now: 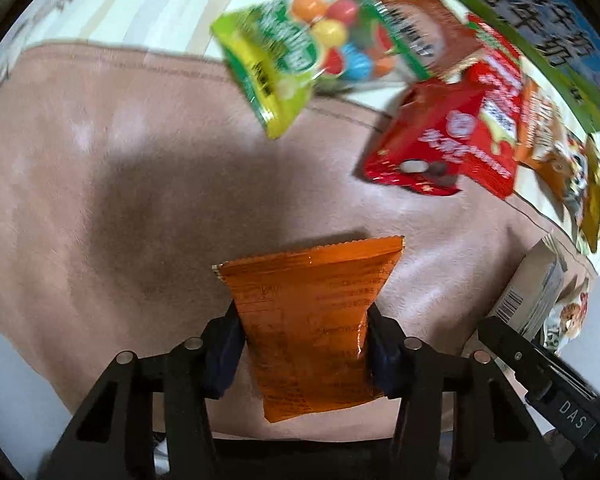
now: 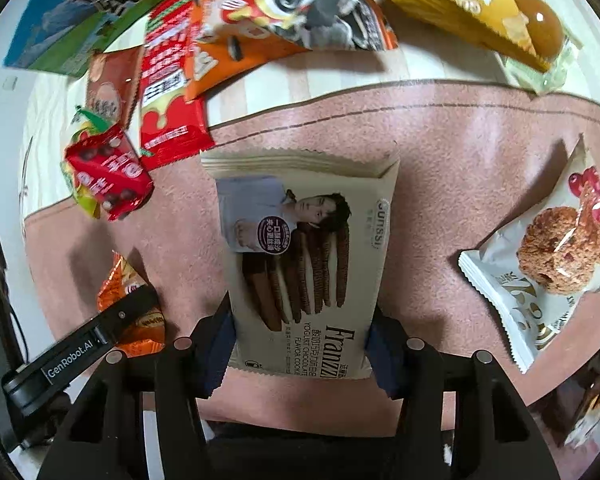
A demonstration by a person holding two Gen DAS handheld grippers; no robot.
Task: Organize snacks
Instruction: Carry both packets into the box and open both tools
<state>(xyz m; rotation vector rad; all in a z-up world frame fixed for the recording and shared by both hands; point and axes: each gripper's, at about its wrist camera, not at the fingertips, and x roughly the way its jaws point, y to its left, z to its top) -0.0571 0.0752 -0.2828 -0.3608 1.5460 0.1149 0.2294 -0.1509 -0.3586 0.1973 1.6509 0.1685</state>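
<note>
An orange snack packet (image 1: 312, 316) is clamped between the blue pads of the left gripper (image 1: 306, 344), which is pointed straight down over a pink cloth (image 1: 100, 168); the packet's sides are pinched inward where the pads press. A cream packet of chocolate cookies (image 2: 306, 264) is grasped in the same way by the right gripper (image 2: 302, 340), its printed face turned toward the camera. In the left wrist view, a green candy bag (image 1: 276, 64) is seen at 12 o'clock and a red box (image 1: 440, 140) at 2 o'clock, at the cloth's far edge. In the right wrist view, the same red box (image 2: 108, 176) is found at 9 o'clock, a red wrapper (image 2: 168, 92) at 11 o'clock, and a white cake packet (image 2: 548, 272) at 3 o'clock on the cloth, well apart from the cookies. More packets are piled along the striped table (image 2: 300, 80) at 12 o'clock.
</note>
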